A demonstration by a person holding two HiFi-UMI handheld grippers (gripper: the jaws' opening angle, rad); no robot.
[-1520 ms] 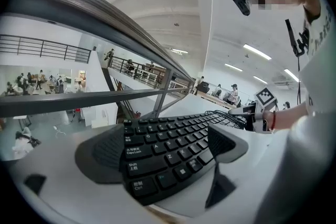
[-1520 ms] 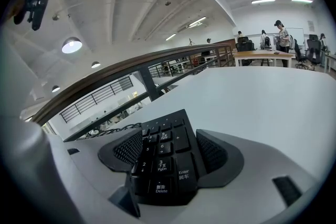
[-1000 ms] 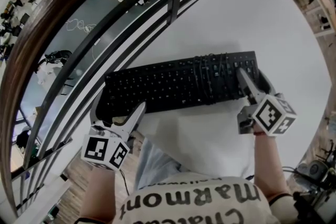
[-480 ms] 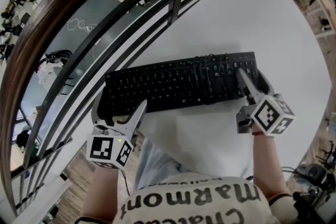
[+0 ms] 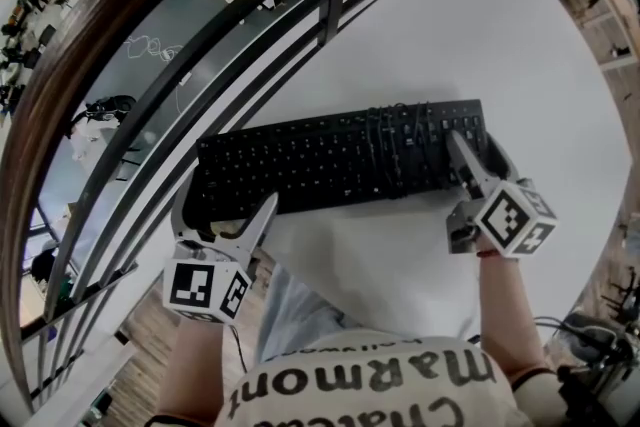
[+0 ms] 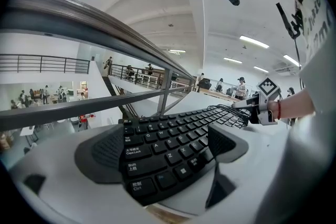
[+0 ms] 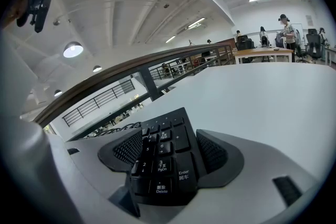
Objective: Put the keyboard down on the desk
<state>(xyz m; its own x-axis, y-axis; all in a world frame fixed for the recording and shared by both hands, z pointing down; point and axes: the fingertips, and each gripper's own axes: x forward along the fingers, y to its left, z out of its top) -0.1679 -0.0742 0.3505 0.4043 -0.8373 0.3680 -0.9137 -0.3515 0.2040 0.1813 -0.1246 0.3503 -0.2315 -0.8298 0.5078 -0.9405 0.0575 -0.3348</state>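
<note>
A black keyboard [image 5: 330,165] is held by both ends over the round white desk [image 5: 480,45]; whether it touches the desk I cannot tell. My left gripper [image 5: 225,211] is shut on the keyboard's left end, near the desk's edge. In the left gripper view the keyboard [image 6: 173,139] runs away between the left gripper's [image 6: 165,147] pads. My right gripper [image 5: 483,158] is shut on the number-pad end, which shows as the keyboard [image 7: 163,157] clamped in the right gripper [image 7: 169,153]. A coiled black cable [image 5: 400,130] lies on the keys.
A dark curved railing [image 5: 250,35] with a wooden handrail runs close behind the keyboard's left end, with a lower floor beyond it. The desk [image 7: 262,97] stretches away bare to the right. The person's shirt [image 5: 360,380] fills the bottom of the head view.
The keyboard and both grippers have shifted very slightly to the left. Both grips are unchanged.
</note>
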